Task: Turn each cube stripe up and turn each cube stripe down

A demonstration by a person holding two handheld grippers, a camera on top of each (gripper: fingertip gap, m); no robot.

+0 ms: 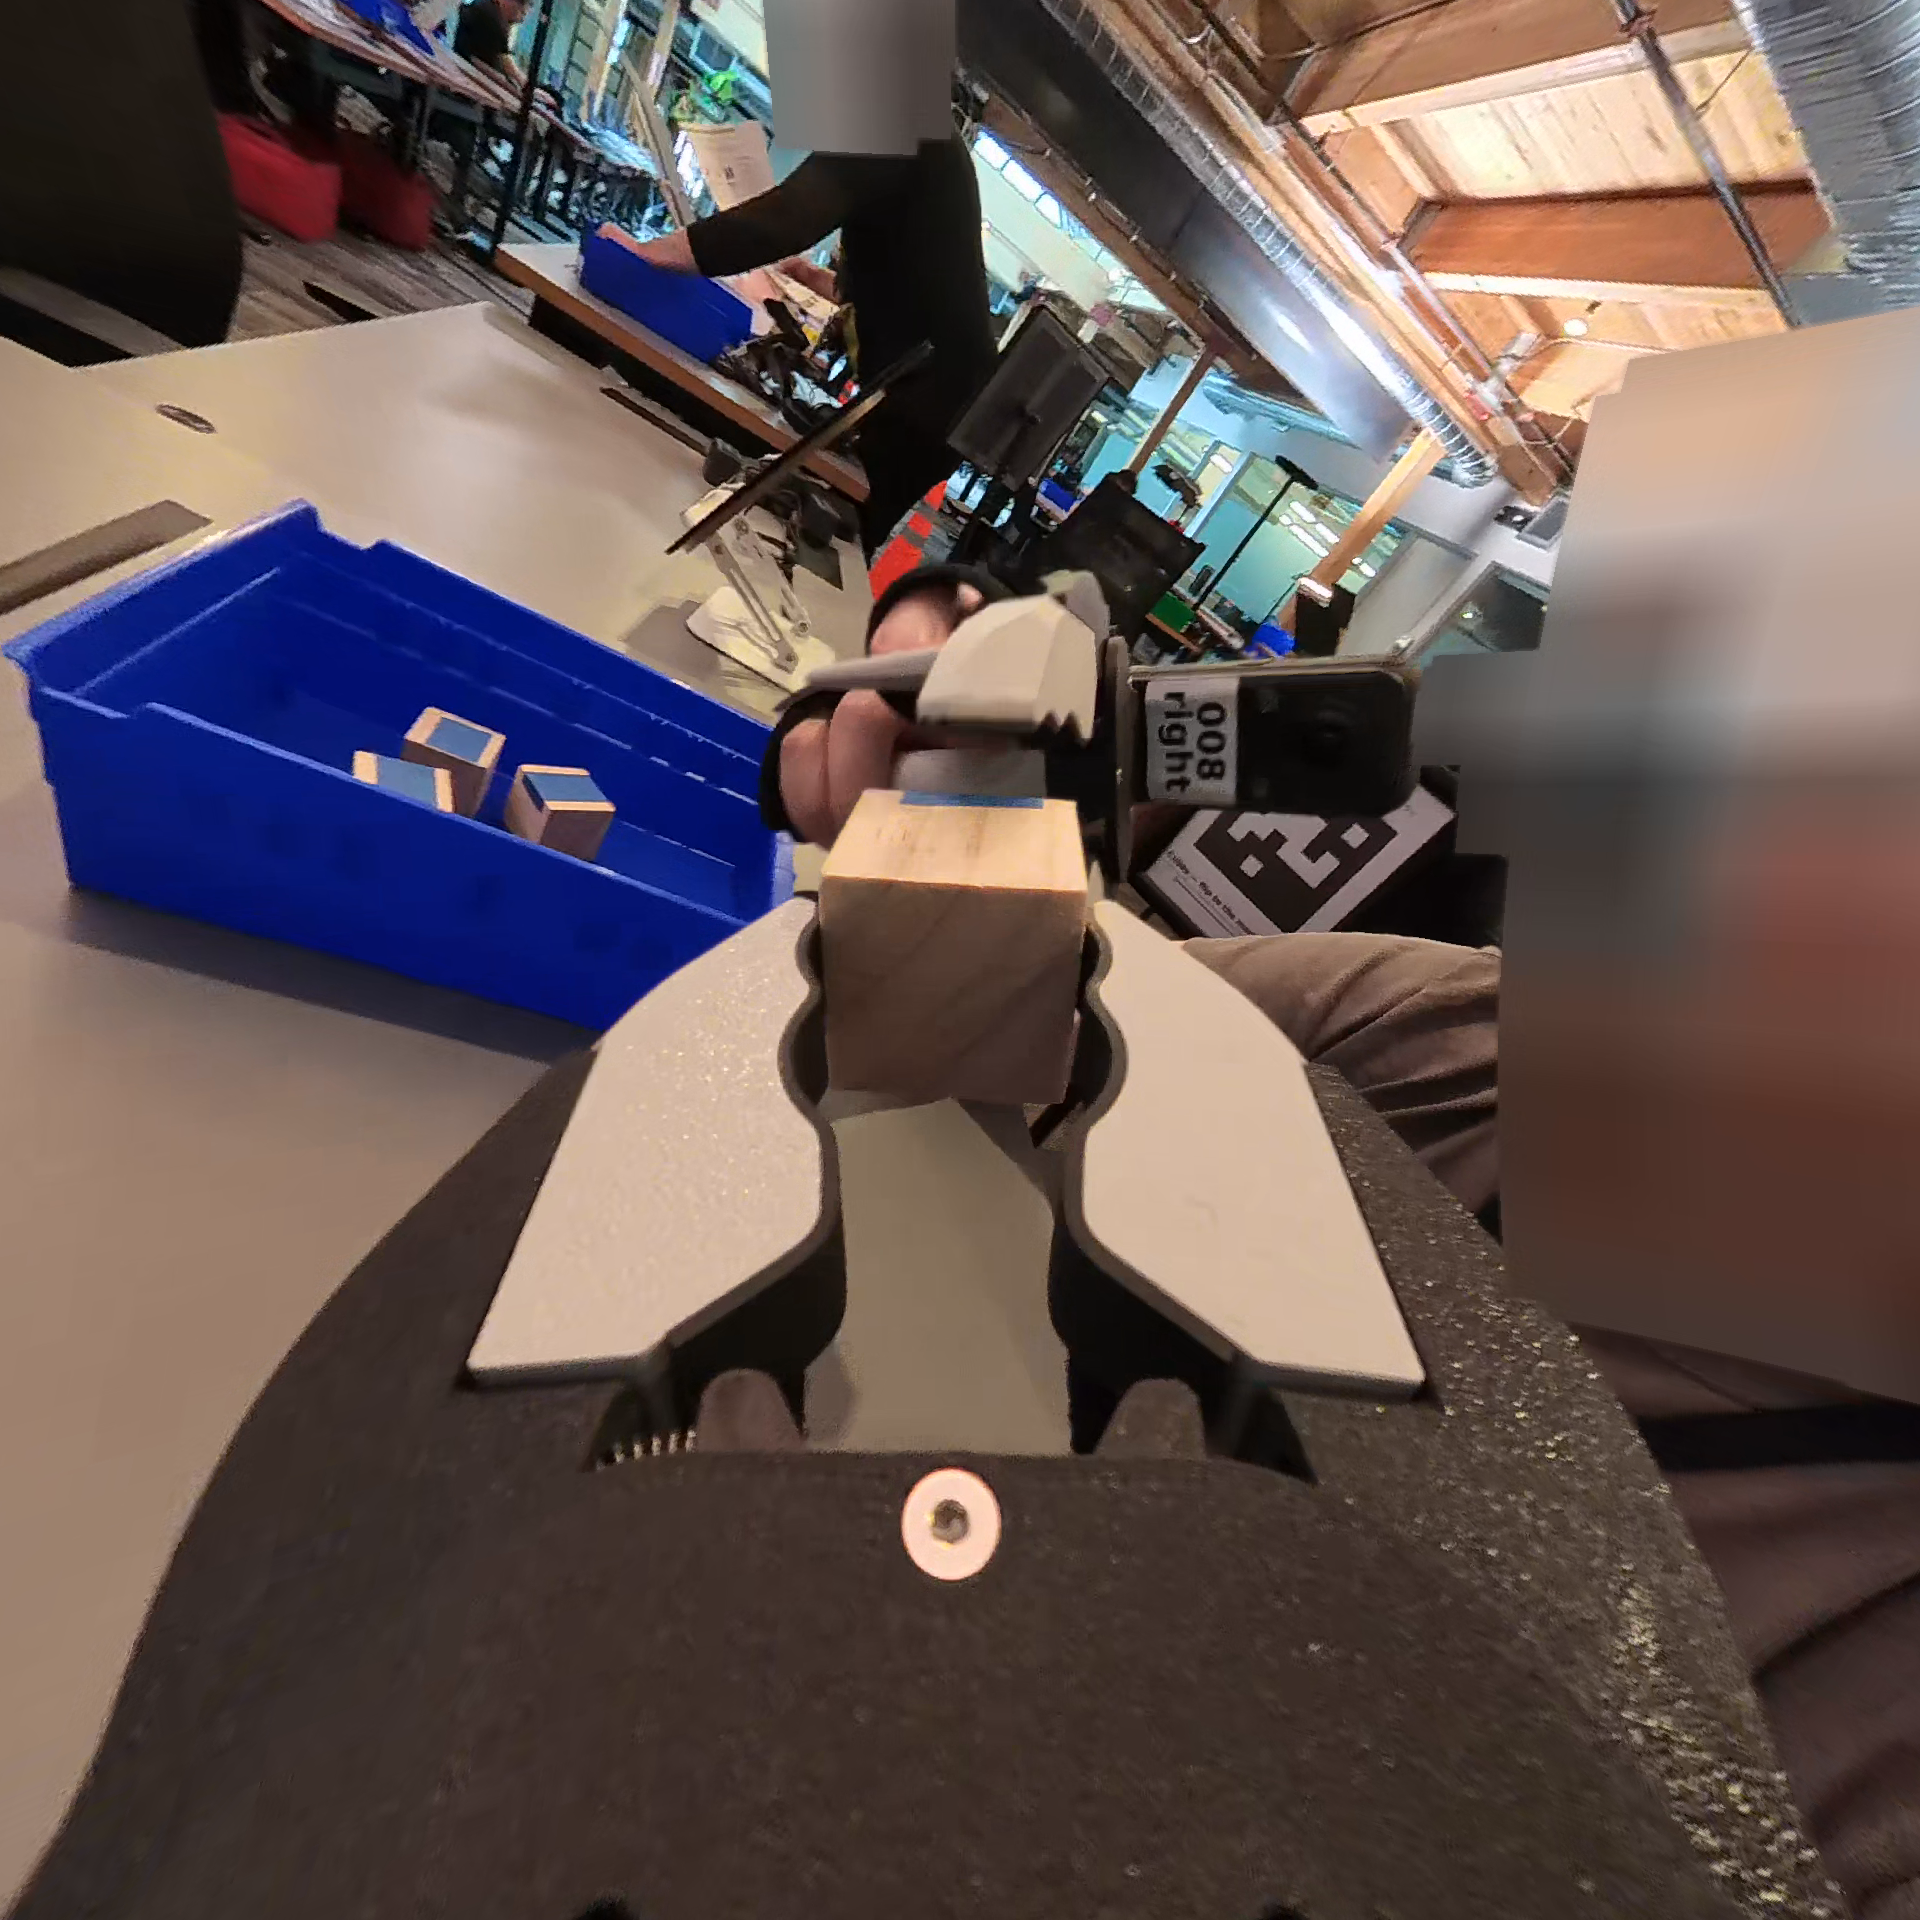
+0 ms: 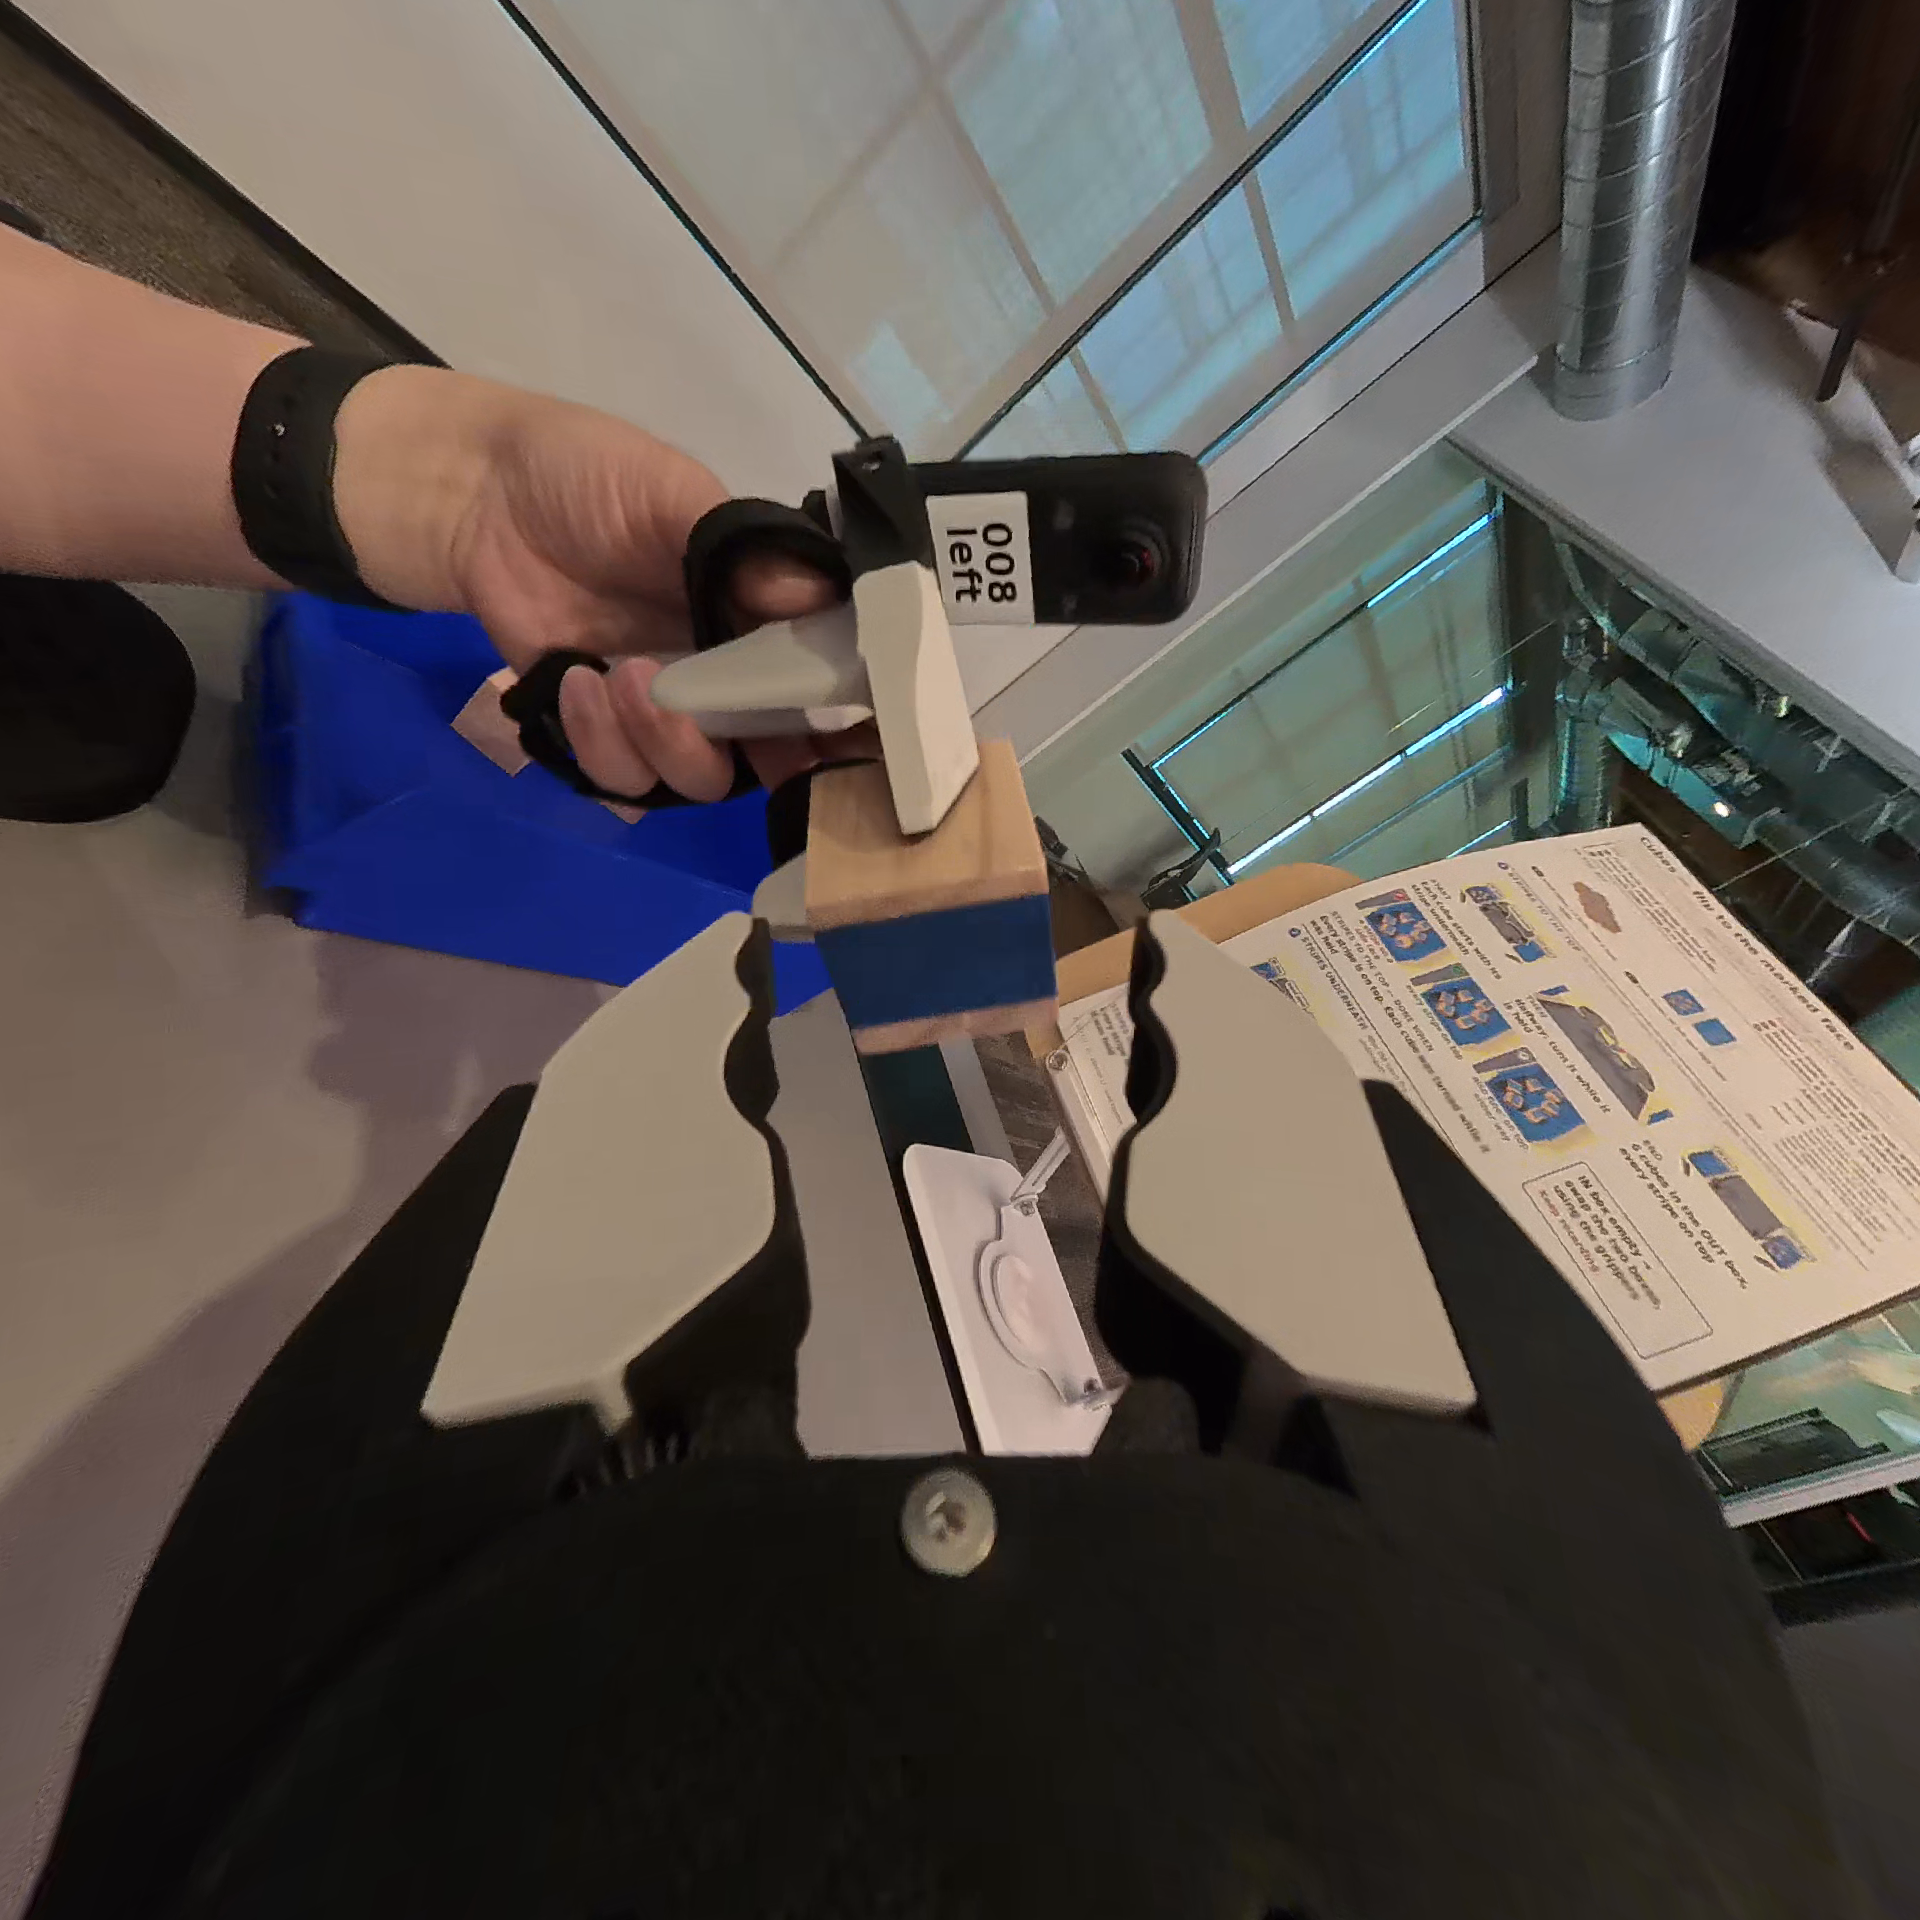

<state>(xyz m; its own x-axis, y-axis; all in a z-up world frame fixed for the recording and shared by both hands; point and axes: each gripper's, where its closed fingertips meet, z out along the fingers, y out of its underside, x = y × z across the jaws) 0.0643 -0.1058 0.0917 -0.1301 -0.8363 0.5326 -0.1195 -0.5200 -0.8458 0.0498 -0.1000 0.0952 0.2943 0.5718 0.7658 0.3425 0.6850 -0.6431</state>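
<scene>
Our left tool [image 1: 951, 997] pinches a wooden cube [image 1: 951, 977] mid-turn (blue stripe facing sideways), while our right tool [image 2: 951, 997] stands spread just short of it. Three cubes [image 1: 488, 779] wait in the blue bin [image 1: 364, 883].

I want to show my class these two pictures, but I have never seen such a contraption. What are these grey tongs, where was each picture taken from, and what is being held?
These are hand-held grippers, one in each of a person's hands, each carrying a camera that looks along its two fingers. One picture comes from the left gripper, the other from the right gripper. The left one grips a wooden cube with a blue stripe; the right one stands open, not touching it. On the grey table sits a blue bin holding three more cubes. A printed instruction sheet lies nearby.
</scene>
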